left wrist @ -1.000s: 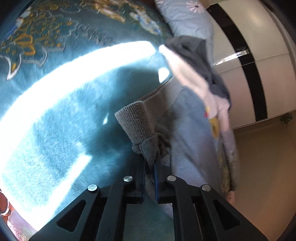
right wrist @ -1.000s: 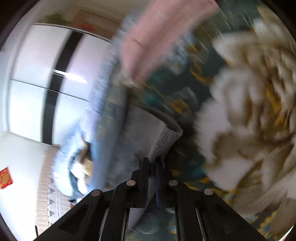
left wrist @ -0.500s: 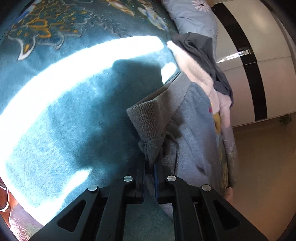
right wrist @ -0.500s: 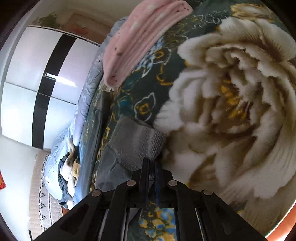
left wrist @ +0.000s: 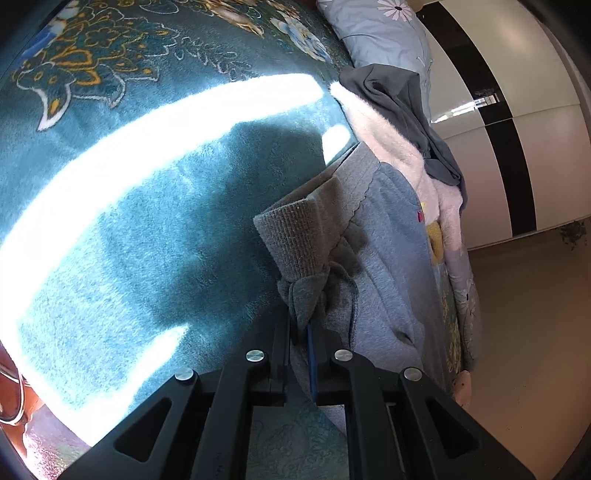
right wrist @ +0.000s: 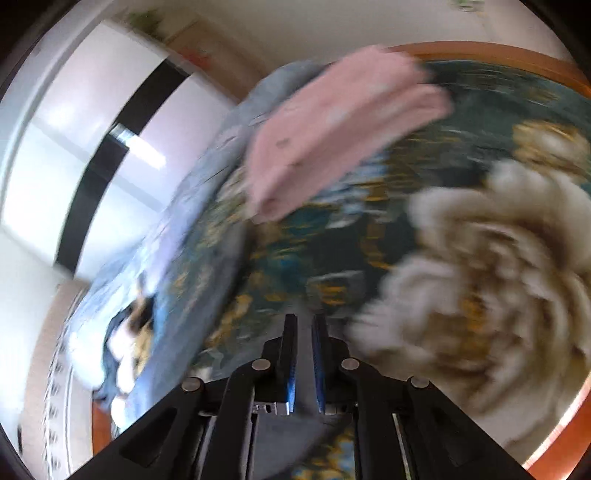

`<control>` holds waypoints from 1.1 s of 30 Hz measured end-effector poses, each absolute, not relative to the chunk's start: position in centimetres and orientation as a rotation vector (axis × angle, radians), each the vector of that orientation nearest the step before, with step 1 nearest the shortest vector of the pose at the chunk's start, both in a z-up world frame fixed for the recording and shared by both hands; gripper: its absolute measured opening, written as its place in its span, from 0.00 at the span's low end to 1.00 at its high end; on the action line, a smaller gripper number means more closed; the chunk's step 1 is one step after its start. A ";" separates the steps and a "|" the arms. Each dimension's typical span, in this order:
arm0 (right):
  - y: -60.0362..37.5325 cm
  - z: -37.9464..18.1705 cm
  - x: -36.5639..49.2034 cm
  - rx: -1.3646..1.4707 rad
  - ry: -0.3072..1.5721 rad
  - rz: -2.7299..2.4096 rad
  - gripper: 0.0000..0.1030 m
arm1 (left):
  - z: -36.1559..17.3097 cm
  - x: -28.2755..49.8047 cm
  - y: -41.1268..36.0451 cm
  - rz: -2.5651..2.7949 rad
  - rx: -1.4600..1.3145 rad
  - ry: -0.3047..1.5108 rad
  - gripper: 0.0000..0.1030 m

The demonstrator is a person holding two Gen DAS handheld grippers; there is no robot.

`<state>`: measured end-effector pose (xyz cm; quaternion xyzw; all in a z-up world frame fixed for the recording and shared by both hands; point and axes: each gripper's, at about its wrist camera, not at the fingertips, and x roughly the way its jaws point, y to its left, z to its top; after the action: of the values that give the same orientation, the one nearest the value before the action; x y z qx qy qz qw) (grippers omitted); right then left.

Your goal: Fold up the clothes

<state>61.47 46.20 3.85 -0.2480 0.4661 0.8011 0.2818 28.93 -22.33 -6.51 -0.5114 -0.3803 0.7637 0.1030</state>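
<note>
Grey cuff: ribbed sweatpants cuff [left wrist: 295, 240] pinched by left gripper [left wrist: 304, 332].
Right gripper [right wrist: 303, 325]: slightly parted, empty, blurred.
Risk: one-sided hold; fold could skew.

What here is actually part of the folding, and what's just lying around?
In the job: grey sweatpants, pinched by the left gripper; right gripper, holding nothing.

Lying about: pink folded cloth, heap of clothes, pillow, teal blanket, wardrobe.
</note>
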 end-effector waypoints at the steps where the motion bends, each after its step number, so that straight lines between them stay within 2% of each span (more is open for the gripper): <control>1: 46.4 4.0 60.5 -0.707 1.237 2.177 0.46 | -6.4 28.9 -22.2 2.257 -1.510 -1.116 0.07; 2: 46.9 3.8 59.9 -0.747 1.217 2.179 0.51 | -6.3 28.9 -22.2 2.259 -1.511 -1.110 0.07; 5: 49.0 2.8 58.3 -0.853 1.173 2.152 0.52 | -6.1 29.0 -22.5 2.261 -1.512 -1.111 0.08; 12: 53.5 -1.0 58.7 -0.920 1.373 2.214 0.54 | -5.9 28.8 -21.9 2.303 -1.545 -1.117 0.08; 22: 51.8 -0.5 58.5 -1.102 1.242 2.477 0.55 | -5.2 29.1 -20.9 2.383 -1.561 -1.142 0.08; 24: 51.4 -0.3 58.5 -1.139 1.211 2.529 0.52 | -5.2 29.2 -20.8 2.398 -1.567 -1.144 0.08; 29: 49.8 0.1 57.4 -1.222 1.095 2.576 0.30 | -5.0 29.4 -20.7 2.419 -1.573 -1.156 0.08; 31: 48.8 0.4 56.5 -1.268 1.012 2.546 0.11 | -4.9 29.5 -20.8 2.421 -1.573 -1.163 0.08; 33: 47.9 0.9 55.9 -1.279 0.944 2.526 0.09 | -4.8 29.6 -20.9 2.428 -1.571 -1.166 0.08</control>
<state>55.92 47.87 0.94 -0.4271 0.3152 0.8439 0.0784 29.58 -20.90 -4.81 -0.5037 -0.3739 0.7787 0.0116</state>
